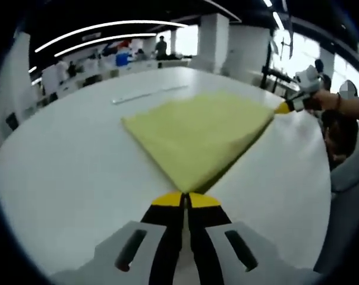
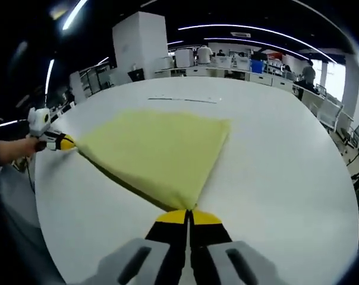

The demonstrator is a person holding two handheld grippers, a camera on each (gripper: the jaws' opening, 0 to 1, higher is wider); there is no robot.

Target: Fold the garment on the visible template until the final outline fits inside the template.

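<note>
In the left gripper view, the left gripper (image 1: 186, 195) is pinching one corner of the yellow garment (image 1: 197, 133), its yellow-tipped fingers (image 1: 167, 200) pressed together on the cloth edge. The garment is lying spread flat on the white worktop (image 1: 66, 178), folded into a roughly four-sided panel. From the held corner it is fanning outward and away from the camera. The right gripper (image 1: 282, 108) is coming in from the right side of this view, held by a person's hand (image 1: 323, 100), and it is gripping the garment's neighbouring corner.

In the right gripper view, the right gripper (image 2: 188, 212) is clamping the near corner of the same garment (image 2: 158, 148), its fingers (image 2: 206, 218) closed together on the fabric. The left gripper (image 2: 69, 142) is showing at the left, in a hand (image 2: 22, 148), closed on the corner next along. The folded edge between the two gripped corners is running straight and looking taut, so the garment's near side is stretching from one gripper to the other, while the rest is reaching toward the middle of the worktop (image 2: 274, 178). A thin pale line (image 2: 185, 100) is lying on the worktop beyond the garment's far edge, well apart from it.
</note>
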